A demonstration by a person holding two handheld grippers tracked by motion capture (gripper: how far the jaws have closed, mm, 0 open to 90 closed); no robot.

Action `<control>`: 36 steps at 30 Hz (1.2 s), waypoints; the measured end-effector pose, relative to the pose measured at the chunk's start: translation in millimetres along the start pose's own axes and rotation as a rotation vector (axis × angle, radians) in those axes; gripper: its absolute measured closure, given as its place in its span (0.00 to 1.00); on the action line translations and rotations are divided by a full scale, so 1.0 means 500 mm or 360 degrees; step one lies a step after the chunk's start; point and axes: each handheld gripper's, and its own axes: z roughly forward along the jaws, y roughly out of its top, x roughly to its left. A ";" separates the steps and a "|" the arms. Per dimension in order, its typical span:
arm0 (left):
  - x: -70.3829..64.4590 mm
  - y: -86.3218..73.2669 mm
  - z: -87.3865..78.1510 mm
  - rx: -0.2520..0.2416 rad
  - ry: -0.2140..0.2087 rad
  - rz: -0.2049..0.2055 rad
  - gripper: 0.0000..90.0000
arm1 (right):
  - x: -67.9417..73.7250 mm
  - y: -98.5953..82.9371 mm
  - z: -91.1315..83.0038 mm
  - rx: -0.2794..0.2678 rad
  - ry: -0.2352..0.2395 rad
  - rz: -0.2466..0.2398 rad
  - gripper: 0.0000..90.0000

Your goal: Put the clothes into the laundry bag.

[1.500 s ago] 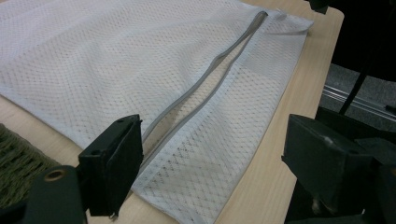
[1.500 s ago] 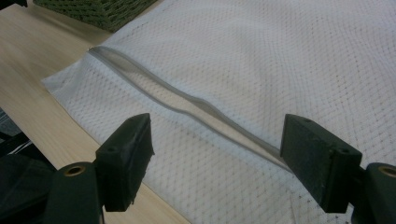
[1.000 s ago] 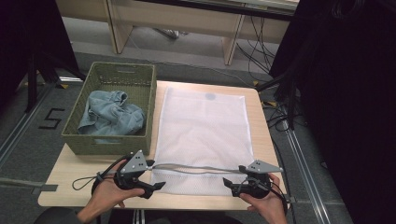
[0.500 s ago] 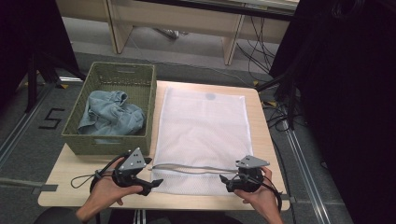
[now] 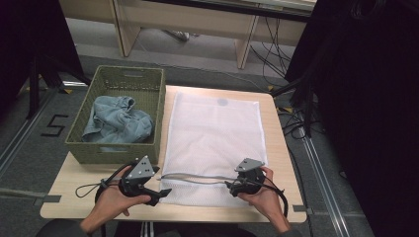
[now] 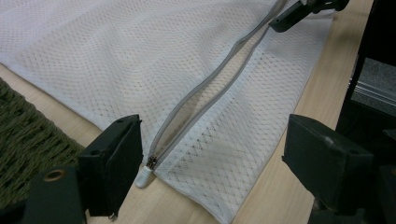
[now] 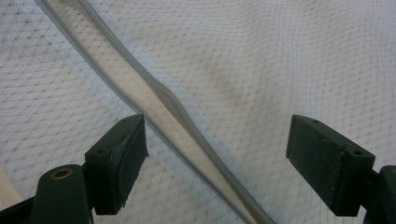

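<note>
We held both grippers over the unzipped mesh bag (image 5: 212, 138) at the bottom centre of the high view.

Left gripper (image 6: 212, 163) and right gripper (image 7: 217, 161) stood wide, gripping nothing; we judged a shallow pinch could catch one zipper (image 6: 205, 88) edge alone and drag the bag.

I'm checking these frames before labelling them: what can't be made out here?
- High view: how far the jaws of the left hand-held gripper and right hand-held gripper stand apart, too small.
- Left gripper view: the far end of the zipper on the mesh bag, cut off by the top edge.
- High view: anything under the blue cloth in the basket, covered.
</note>
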 end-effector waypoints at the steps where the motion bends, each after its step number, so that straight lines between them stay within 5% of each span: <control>1: -0.001 0.000 0.001 -0.0018 -0.0004 -0.0019 0.21 | 0.001 0.002 0.007 -0.0006 -0.0009 -0.0005 0.25; 7: -0.002 -0.002 0.002 -0.0030 0.0004 -0.0027 0.21 | -0.004 0.021 0.052 0.0071 0.0015 -0.0057 0.27; 20: -0.001 -0.001 0.000 -0.0021 0.0006 -0.0014 0.21 | 0.002 0.046 0.080 0.0119 -0.0049 -0.0195 0.34; 27: 0.001 -0.002 -0.001 -0.0002 0.0016 -0.0005 0.21 | -0.010 0.051 0.089 0.0116 -0.0109 -0.0134 0.49; 36: -0.001 -0.003 0.000 -0.0009 0.0023 -0.0021 0.22 | -0.019 0.060 0.103 0.0068 -0.0032 -0.0159 0.60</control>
